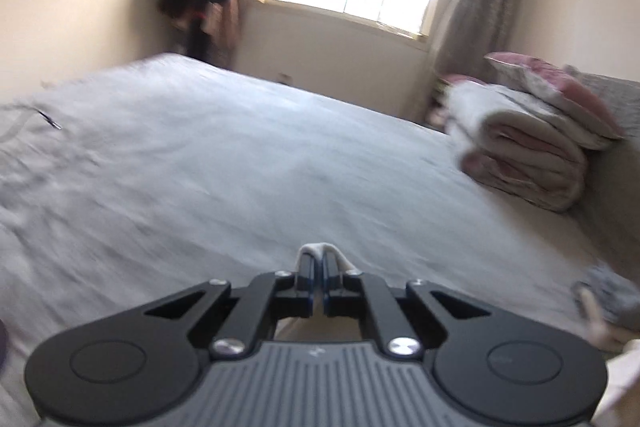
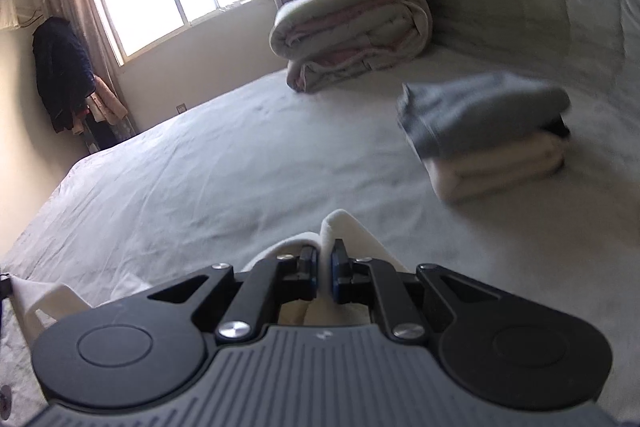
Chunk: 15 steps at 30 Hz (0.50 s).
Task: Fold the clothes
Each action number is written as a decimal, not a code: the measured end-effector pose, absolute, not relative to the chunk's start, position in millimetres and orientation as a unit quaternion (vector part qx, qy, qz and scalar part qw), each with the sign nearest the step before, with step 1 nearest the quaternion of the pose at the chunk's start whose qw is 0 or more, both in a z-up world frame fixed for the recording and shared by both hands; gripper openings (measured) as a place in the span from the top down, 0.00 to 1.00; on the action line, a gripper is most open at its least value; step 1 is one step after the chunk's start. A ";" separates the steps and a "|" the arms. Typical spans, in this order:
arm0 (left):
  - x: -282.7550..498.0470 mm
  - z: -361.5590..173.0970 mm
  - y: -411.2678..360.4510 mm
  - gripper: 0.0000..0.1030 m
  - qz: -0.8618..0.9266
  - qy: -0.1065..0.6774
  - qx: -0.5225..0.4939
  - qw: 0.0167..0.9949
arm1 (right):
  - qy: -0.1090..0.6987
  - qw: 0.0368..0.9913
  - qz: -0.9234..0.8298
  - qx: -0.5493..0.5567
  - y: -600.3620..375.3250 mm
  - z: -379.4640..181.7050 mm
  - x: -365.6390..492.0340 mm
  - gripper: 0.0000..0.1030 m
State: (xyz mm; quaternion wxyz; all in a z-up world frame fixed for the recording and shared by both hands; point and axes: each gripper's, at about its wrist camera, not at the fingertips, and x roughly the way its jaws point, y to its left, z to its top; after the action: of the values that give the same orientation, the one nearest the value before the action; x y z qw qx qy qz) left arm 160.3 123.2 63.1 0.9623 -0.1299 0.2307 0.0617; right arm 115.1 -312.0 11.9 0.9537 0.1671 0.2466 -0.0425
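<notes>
Above the bed (image 2: pixel 200 179): left gripper (image 1: pixel 319 267), fingers pinching a fold of cream garment (image 1: pixel 318 249); right gripper (image 2: pixel 325 261), fingers likewise pinching the same cream garment (image 2: pixel 340 227). Far right: folded grey garment (image 2: pixel 480 111) stacked upon cream one (image 2: pixel 500 167); rolled quilts (image 2: pixel 352 27) beyond.

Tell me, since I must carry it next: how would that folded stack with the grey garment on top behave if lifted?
The stack is soft cloth, so it would probably sag if gripped at one edge. The grey garment overhangs the cream layers and might slide off. It looks light.
</notes>
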 end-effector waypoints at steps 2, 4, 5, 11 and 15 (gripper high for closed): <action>171.1 64.1 134.6 0.97 0.092 0.221 -0.121 0.963 | 0.239 0.958 -0.046 0.155 -310.9 17.5 128.7 0.91; 182.2 64.6 145.1 0.97 0.121 0.213 -0.109 0.963 | 0.229 0.962 -0.051 0.140 -310.2 22.7 143.6 0.91; 188.0 64.6 149.9 0.97 0.135 0.210 -0.101 0.963 | 0.226 0.963 -0.054 0.134 -311.2 22.8 151.8 0.91; 223.5 54.6 176.2 0.97 0.203 0.205 -0.089 0.953 | 0.226 0.966 -0.069 0.105 -319.6 17.5 205.3 0.91; 246.4 46.2 183.0 0.97 0.234 0.203 -0.074 0.948 | 0.247 0.960 -0.075 0.106 -321.2 -1.7 240.0 0.91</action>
State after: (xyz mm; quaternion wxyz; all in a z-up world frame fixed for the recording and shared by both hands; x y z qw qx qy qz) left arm 246.4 183.0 46.2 0.9480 -0.0739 0.2026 0.2340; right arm 240.0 -321.2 -1.7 0.9602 0.1058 0.2473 -0.0754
